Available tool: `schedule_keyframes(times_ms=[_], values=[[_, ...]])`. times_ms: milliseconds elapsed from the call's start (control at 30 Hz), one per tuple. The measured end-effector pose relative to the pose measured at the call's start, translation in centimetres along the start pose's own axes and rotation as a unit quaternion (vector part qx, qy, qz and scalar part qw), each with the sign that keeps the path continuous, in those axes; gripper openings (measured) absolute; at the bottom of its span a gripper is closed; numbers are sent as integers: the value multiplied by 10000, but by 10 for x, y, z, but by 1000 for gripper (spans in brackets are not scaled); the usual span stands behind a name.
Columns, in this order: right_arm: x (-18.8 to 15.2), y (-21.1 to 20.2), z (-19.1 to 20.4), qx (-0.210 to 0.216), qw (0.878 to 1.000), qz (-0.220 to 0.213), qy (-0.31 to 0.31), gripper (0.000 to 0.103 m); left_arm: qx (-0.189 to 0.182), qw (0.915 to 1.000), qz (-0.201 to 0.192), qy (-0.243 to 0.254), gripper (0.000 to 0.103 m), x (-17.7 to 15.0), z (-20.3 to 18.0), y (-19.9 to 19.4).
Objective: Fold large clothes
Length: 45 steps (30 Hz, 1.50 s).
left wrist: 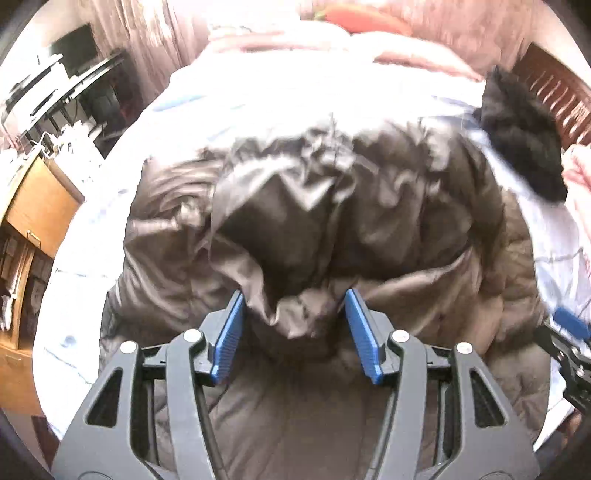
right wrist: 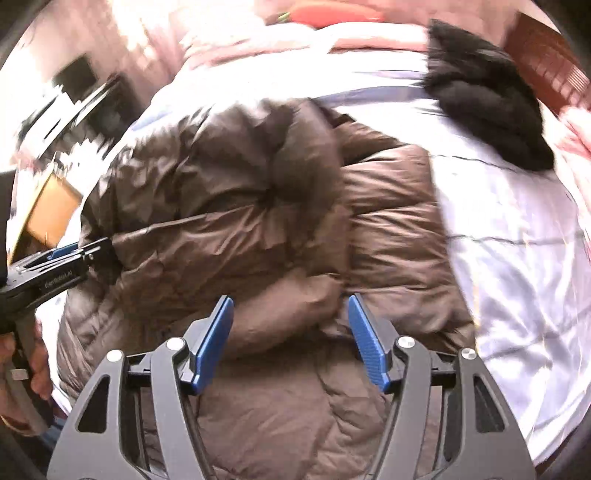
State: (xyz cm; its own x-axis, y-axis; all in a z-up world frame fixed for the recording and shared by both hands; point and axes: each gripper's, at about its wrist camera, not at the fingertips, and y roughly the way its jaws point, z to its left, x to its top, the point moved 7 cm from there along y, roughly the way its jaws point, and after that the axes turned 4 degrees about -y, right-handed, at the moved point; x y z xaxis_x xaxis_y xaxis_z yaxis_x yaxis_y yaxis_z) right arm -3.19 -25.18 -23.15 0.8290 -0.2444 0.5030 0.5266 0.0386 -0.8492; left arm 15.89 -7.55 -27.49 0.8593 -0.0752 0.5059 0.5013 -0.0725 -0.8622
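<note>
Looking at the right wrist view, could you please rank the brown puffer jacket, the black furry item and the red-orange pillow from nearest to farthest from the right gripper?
1. Brown puffer jacket: directly ahead of the right gripper, bunched between its open fingers.
2. Black furry item: farther back on the bed, upper right.
3. Red-orange pillow: farthest, at the head of the bed, top centre.

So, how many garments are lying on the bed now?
2. A brown puffer jacket lies in the middle of the bed; a black furry garment lies at the far right. Others may be hidden.
</note>
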Motion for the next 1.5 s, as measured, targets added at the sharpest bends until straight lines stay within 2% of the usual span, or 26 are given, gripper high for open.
schedule_keyframes(times_ms=[100,233,300,400,467,500,567,600,633,667,733,800,900,933,1133,1233,1300,1433,1500], values=[[-4,6,-17,149,9987,184,457,65,-204,9995,206,-104,53,3,-2,23],[-20,14,-13,144,9978,426,494,65,170,9980,599,103,52,-3,-9,74],[-24,15,-12,159,9978,465,444,65,266,9973,656,174,54,-5,-11,85],[-21,12,-9,135,9986,375,351,65,252,9974,676,79,53,2,-14,86],[-16,1,0,-77,9999,133,40,65,127,9985,519,-148,53,9,-14,71],[-13,-3,4,-189,9998,58,-27,65,90,9988,406,-242,57,12,-13,59],[-8,-15,19,-384,9979,-218,-482,65,-22,9992,154,-357,71,13,-13,40],[-7,-18,26,-432,9966,-303,-631,68,-102,9992,-48,-372,87,15,-15,28],[-7,-22,33,-481,9950,-386,-790,75,-183,9990,-207,-361,97,17,-16,18],[-7,-25,40,-531,9931,-459,-944,78,-295,9982,-415,-321,97,18,-20,5],[-8,-29,49,-642,9890,-554,-1209,86,-452,9975,-505,-195,100,17,-27,-3],[-9,-31,56,-775,9848,-611,-1427,87,-510,9977,-438,-52,101,10,-33,-3],[-10,-32,61,-800,9824,-621,-1571,90,-459,9989,-66,120,101,2,-44,20],[-10,-32,62,-762,9829,-607,-1562,90,-385,9991,146,112,101,-2,-43,34],[-10,-32,63,-709,9831,-574,-1588,90,154,9971,672,337,101,-15,-43,75],[-10,-31,62,-693,9835,-542,-1584,90,283,9960,765,376,101,-18,-43,87],[-11,-31,61,-689,9839,-509,-1571,90,280,9961,750,375,101,-17,-44,84],[-15,-27,58,-667,9845,-424,-1566,90,-25,9970,763,148,101,-13,-38,64],[-23,-20,57,-646,9852,-249,-1567,90,-158,9972,736,20,101,-14,-32,50]])
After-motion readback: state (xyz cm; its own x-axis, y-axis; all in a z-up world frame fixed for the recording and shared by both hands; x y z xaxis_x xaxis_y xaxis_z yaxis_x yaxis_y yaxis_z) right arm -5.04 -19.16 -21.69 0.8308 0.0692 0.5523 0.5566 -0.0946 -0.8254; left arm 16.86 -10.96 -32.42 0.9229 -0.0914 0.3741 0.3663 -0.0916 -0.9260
